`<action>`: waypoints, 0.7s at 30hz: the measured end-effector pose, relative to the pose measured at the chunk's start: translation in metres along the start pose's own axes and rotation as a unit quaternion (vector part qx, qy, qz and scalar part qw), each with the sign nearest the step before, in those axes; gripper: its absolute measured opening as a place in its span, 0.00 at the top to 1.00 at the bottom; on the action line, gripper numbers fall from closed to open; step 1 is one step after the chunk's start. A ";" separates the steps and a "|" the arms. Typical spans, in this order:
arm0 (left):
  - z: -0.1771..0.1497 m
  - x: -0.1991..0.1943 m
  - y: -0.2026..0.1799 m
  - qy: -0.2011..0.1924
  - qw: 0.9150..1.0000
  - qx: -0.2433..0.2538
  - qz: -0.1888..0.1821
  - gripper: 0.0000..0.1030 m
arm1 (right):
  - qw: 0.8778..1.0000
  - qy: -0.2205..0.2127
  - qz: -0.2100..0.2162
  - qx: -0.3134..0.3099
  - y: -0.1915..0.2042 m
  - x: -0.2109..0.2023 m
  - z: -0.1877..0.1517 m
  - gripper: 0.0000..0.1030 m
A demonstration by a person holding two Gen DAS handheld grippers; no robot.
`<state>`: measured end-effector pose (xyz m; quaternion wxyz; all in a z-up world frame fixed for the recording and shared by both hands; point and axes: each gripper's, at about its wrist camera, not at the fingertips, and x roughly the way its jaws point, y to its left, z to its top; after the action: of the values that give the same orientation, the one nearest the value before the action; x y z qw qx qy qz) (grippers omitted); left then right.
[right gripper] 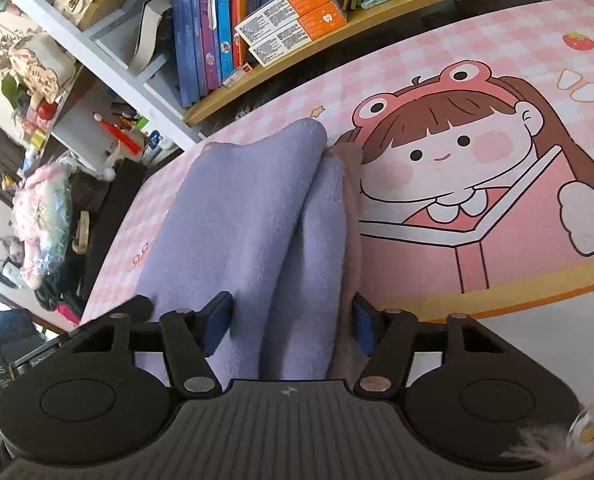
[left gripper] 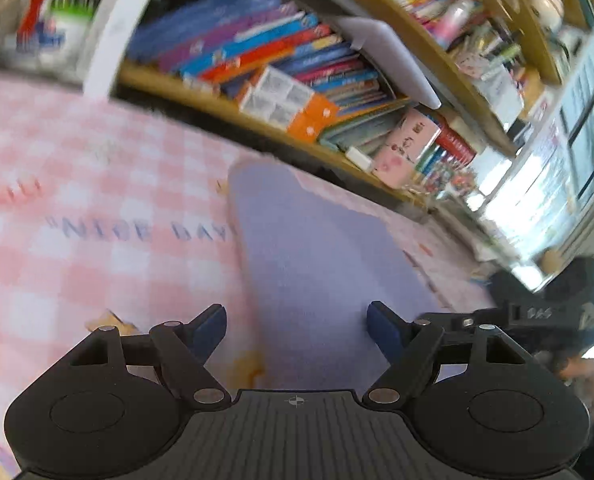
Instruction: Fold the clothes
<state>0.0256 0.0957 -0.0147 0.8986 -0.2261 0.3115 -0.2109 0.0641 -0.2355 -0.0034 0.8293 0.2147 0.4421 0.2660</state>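
A lavender fleece garment (right gripper: 253, 216) lies folded lengthwise on the pink checked table mat (right gripper: 497, 240), with a taupe layer (right gripper: 351, 208) showing along its right edge. My right gripper (right gripper: 293, 316) straddles the near end of it. The folded ridge sits between the blue pads, which stand partly apart, and the right pad (right gripper: 364, 326) is at the taupe edge without a clear squeeze. In the left wrist view the same lavender garment (left gripper: 313, 264) runs away from me. My left gripper (left gripper: 297, 320) hovers open above its near part with nothing pinched.
A wooden shelf (right gripper: 297, 68) full of books (right gripper: 217, 32) runs along the far edge of the table. An orange-and-white box (left gripper: 289, 100) lies on it. Clutter and a pink bag (right gripper: 45, 216) sit off the table's left end. A cartoon girl is printed on the mat.
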 end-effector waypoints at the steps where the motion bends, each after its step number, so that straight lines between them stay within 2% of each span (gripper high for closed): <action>1: -0.001 0.003 0.003 0.003 1.000 -0.011 -0.010 0.24 | 1.000 -0.004 -0.002 -0.007 0.002 0.000 -0.001 0.47; 2: -0.001 0.006 0.005 0.006 1.000 -0.022 -0.020 0.27 | 1.000 -0.008 -0.004 -0.015 0.004 0.000 -0.001 0.49; 4: -0.004 0.007 0.001 0.009 0.999 -0.016 -0.027 0.38 | 0.999 -0.026 -0.008 -0.045 0.011 -0.002 -0.006 0.62; 5: -0.006 0.005 -0.003 0.006 1.000 -0.008 -0.024 0.41 | 0.995 -0.041 -0.025 -0.084 0.022 -0.004 -0.010 0.64; 7: -0.009 -0.001 -0.014 0.000 1.000 0.017 -0.019 0.45 | 0.985 -0.062 -0.049 -0.155 0.043 -0.009 -0.021 0.77; 10: -0.015 -0.011 -0.033 -0.006 0.999 0.052 -0.015 0.45 | 0.969 -0.076 -0.060 -0.228 0.066 -0.020 -0.035 0.78; 12: -0.021 -0.019 -0.042 0.001 0.998 0.058 -0.018 0.45 | 0.969 -0.066 -0.057 -0.233 0.067 -0.028 -0.041 0.78; 13: -0.024 -0.021 -0.043 0.006 0.998 0.054 -0.020 0.44 | 0.970 -0.060 -0.056 -0.231 0.065 -0.032 -0.044 0.78; 17: -0.032 -0.027 -0.036 0.026 0.999 0.026 -0.025 0.41 | 0.987 -0.034 -0.024 -0.153 0.039 -0.045 -0.043 0.74; 19: -0.032 -0.027 -0.031 0.027 0.999 0.014 -0.026 0.40 | 0.992 -0.026 -0.027 -0.120 0.028 -0.048 -0.041 0.56; 21: -0.030 -0.027 -0.026 0.026 0.999 0.002 -0.028 0.36 | 0.995 -0.022 -0.028 -0.096 0.022 -0.049 -0.041 0.46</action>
<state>-0.0202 0.0803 -0.0093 0.8844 -0.2272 0.3275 -0.2428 0.0004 -0.2445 0.0188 0.8629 0.1272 0.4018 0.2790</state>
